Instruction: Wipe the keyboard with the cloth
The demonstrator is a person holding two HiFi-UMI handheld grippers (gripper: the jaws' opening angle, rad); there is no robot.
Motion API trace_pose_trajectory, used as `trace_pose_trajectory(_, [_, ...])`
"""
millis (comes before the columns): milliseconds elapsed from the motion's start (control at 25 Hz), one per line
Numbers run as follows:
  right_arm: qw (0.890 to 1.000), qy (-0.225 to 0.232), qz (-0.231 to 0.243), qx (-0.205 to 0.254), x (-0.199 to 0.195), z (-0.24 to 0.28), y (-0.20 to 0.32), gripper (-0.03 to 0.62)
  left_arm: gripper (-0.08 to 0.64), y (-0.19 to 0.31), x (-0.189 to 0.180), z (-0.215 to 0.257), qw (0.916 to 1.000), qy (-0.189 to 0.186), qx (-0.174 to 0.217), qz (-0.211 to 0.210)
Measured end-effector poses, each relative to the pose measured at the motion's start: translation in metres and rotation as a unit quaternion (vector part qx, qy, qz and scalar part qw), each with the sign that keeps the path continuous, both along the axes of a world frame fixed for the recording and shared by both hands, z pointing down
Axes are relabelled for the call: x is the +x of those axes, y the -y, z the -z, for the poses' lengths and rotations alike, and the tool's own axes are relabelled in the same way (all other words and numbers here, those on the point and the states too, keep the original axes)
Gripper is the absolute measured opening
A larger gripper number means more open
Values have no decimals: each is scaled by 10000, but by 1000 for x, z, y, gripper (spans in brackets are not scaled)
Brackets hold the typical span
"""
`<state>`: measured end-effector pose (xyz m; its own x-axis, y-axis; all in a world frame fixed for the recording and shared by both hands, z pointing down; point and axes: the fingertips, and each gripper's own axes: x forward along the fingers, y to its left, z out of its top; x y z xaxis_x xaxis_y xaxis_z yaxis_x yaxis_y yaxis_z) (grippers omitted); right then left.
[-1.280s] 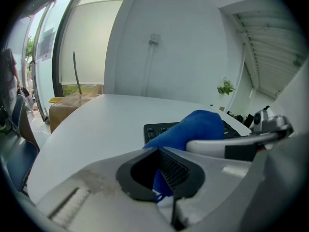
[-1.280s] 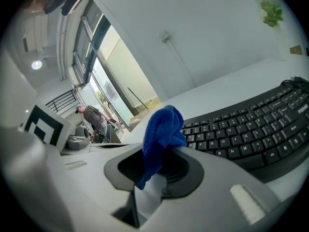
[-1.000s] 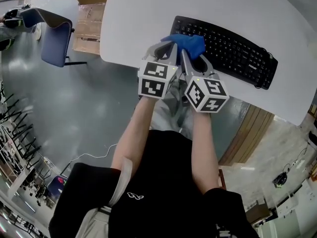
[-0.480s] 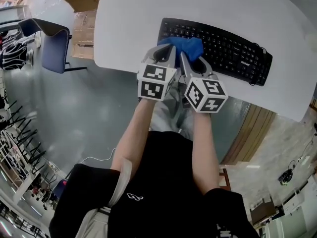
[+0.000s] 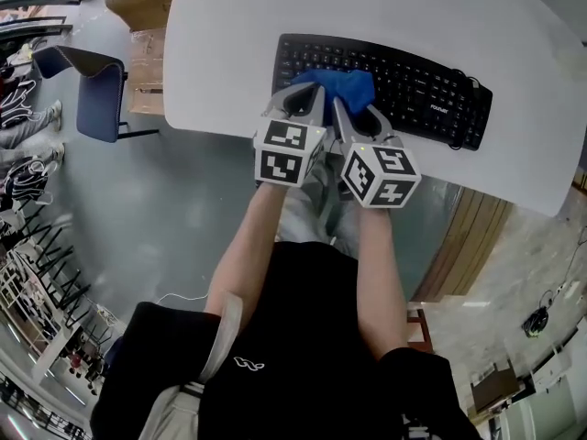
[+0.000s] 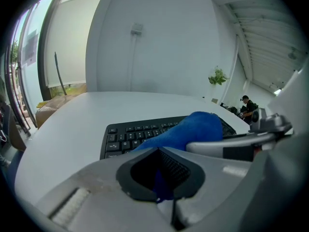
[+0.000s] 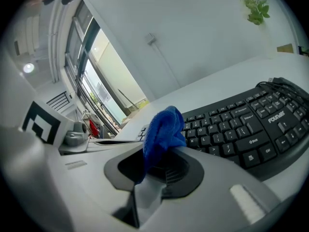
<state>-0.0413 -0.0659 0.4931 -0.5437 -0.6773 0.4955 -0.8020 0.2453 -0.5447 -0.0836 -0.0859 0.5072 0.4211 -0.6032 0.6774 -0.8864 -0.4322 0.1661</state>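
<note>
Your left gripper has its jaws clenched on a fold of the blue cloth, pinched right at the tips. Your right gripper is clamped the same way on the other end of that cloth, which bunches up above its jaws. In the head view you hold the two grippers side by side, close together, their marker cubes nearly touching. The cloth between them rests on the keys of the black keyboard, over its left part, close to its near edge. The keyboard lies at a slight angle on the white table, near the table's front edge. A blue chair and cardboard boxes stand on the floor off to your left
</note>
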Motion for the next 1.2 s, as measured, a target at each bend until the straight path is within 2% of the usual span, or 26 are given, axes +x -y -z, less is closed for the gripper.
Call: trace_pose_trajectory(1200, [9991, -92, -409, -72, 109, 2, -14, 81, -3, -12, 112, 1, 9987, -7, -56, -515])
